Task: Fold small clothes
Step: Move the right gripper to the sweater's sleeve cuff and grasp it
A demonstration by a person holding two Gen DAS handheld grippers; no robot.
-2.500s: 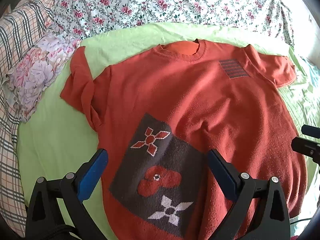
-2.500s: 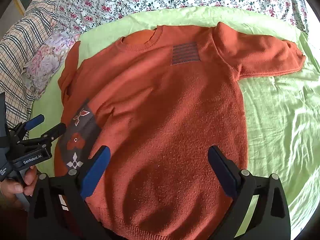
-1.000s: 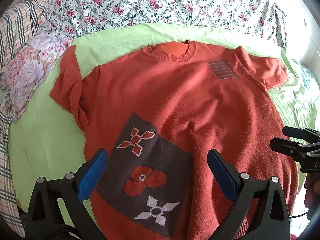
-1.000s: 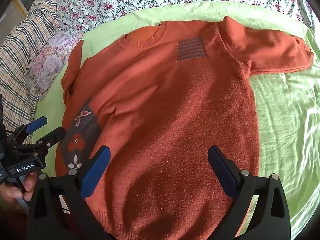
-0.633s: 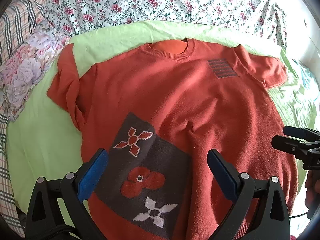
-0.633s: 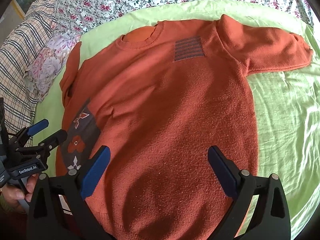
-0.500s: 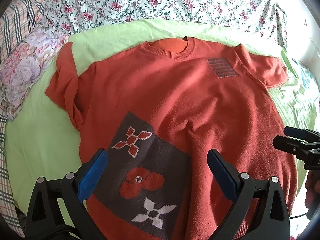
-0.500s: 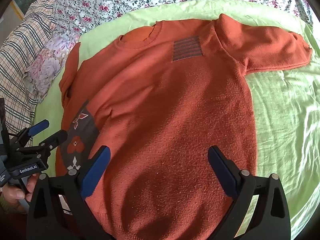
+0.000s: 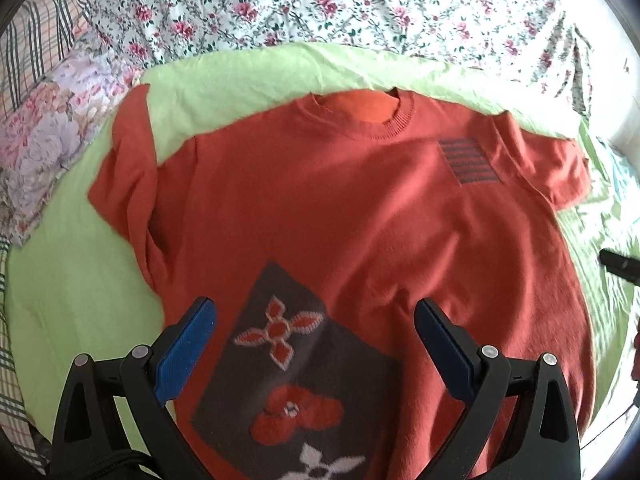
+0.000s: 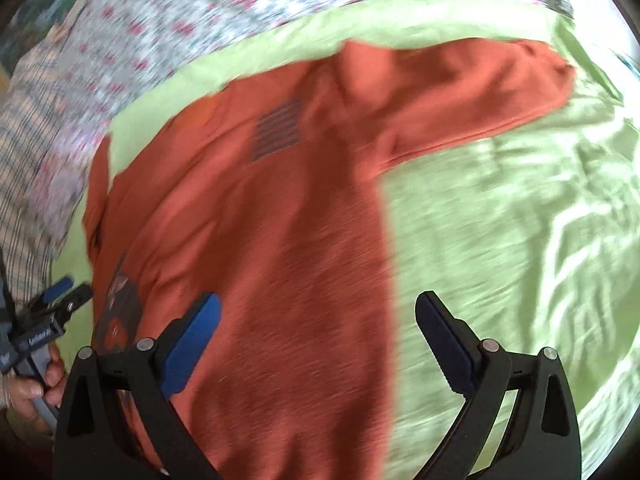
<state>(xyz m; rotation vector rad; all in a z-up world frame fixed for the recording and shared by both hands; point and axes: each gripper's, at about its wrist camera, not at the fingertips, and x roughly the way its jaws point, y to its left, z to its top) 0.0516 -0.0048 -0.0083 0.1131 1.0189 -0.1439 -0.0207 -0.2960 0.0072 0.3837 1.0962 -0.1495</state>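
The orange sweater point(image 9: 360, 208) lies face-up and spread flat on the green sheet point(image 9: 80, 280), collar toward the floral bedding point(image 9: 320, 4), hem toward the cameras, its long axis running collar to hem. Since half a second ago the right wrist view has swung rightward and blurred, so the sweater's right sleeve point(image 10: 472, 92) now sits central. Only the left view shows the dark patterned patch point(image 9: 296, 364) whole; only the right shows a hand point(image 10: 28, 396) gripping the left tool. The left gripper point(image 9: 316, 344) and right gripper point(image 10: 318, 340) are both spread wide, empty.
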